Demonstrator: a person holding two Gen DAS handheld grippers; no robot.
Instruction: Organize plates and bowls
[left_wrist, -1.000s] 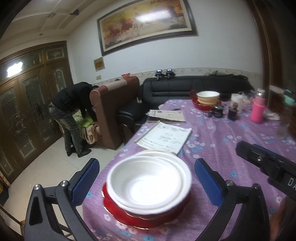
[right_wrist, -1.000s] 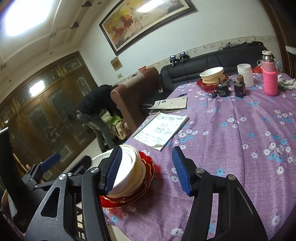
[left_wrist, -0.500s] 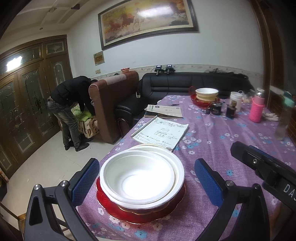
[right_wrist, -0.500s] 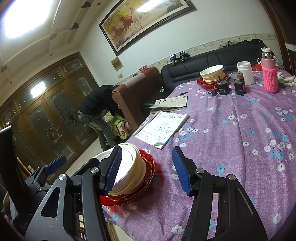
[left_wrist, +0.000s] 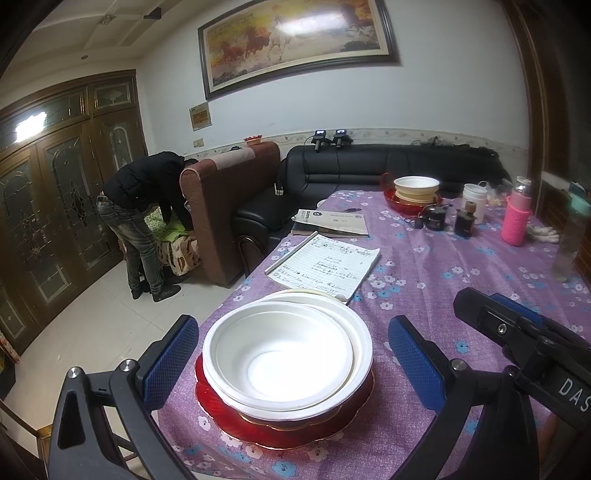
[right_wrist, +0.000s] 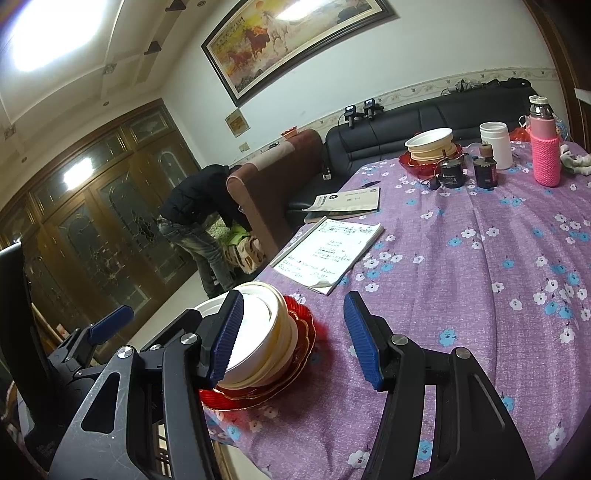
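- Purple flowered tablecloth (left_wrist: 461, 266) covers the table; a black sofa stands behind its far end.
- Near me, the white foam bowl (left_wrist: 280, 354) nests in a second white bowl on a red plate (left_wrist: 280, 432), at the near left edge.
- I judge the bowl light, thin and easily crushed; I would take its rim gently.
- Nothing lies inside it.
- My left gripper (left_wrist: 291, 362) stands apart, straddling the stack without touching.
- My right gripper (right_wrist: 291, 336) is apart too, holding nothing, just right of the stack.
- Another bowl stack (right_wrist: 430, 146) sits far off.
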